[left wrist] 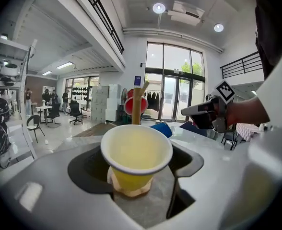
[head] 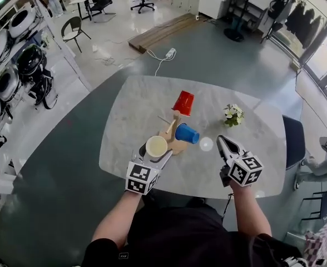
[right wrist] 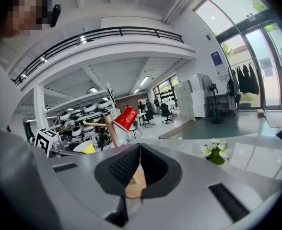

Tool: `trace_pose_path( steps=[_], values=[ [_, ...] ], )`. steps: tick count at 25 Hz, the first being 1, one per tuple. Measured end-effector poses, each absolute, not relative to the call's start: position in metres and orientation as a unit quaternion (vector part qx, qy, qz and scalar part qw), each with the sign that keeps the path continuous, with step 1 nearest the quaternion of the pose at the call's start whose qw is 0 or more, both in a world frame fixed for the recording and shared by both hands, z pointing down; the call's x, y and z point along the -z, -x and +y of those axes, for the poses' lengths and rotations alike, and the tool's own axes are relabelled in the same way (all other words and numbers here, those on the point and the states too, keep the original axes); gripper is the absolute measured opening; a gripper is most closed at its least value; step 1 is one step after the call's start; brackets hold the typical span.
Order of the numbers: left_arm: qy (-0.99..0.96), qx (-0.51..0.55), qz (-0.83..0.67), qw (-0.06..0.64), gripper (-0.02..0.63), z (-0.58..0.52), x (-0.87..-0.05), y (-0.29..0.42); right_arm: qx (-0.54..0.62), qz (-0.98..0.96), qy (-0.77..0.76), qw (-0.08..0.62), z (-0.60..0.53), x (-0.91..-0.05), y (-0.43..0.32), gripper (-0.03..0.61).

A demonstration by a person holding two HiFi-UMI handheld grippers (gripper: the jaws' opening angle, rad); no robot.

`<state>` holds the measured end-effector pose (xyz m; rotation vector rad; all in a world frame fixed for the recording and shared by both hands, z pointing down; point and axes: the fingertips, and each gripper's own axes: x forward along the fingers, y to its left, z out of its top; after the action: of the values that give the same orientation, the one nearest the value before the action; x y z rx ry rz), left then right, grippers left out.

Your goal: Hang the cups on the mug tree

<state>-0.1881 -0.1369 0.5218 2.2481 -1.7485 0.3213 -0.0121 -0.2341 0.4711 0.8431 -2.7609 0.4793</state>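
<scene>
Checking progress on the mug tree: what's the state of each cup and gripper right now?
Red cup: hung on the mug tree.
Blue cup: hung on the tree, on its side.
Yellow cup: not yet hung, held in the left gripper.
Left gripper: shut on the yellow cup.
Right gripper: shut, empty.

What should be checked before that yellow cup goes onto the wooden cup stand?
1. Grip: the yellow tapered cup with a white rim sits upright between the jaws of the left gripper, seemingly clamped: ok.
2. Free place: the wooden mug tree has one bare peg: ok.
3. Cup aim: its mouth faces up, not toward that peg: not ok.
4. Other hand: the right gripper is shut, empty and off to the tree's right: ok.
5. Hung cups: the red plastic cup and the blue plastic cup sit on their pegs: ok; how firmly, cannot tell.
</scene>
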Motion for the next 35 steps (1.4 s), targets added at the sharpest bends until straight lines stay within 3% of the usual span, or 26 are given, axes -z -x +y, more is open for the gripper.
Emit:
trace_pose_path(
  steps=[11, 19, 35],
  values=[
    [-0.801, -0.125, -0.568, 0.14, 0.351, -0.12, -0.521, 0.261, -0.165, -0.924, -0.331, 0.093, -0.186, -0.465, 0.079, 0.014],
    [-0.789, -0.143, -0.582, 0.135, 0.351, -0.128, -0.509, 0.253, -0.127, -0.936, -0.306, 0.119, -0.178, -0.47, 0.056, 0.014],
    [-0.797, -0.217, -0.551, 0.122, 0.351, -0.158, -0.521, 0.258, -0.184, -0.91, -0.362, 0.083, -0.175, -0.495, 0.017, 0.014]
  ],
)
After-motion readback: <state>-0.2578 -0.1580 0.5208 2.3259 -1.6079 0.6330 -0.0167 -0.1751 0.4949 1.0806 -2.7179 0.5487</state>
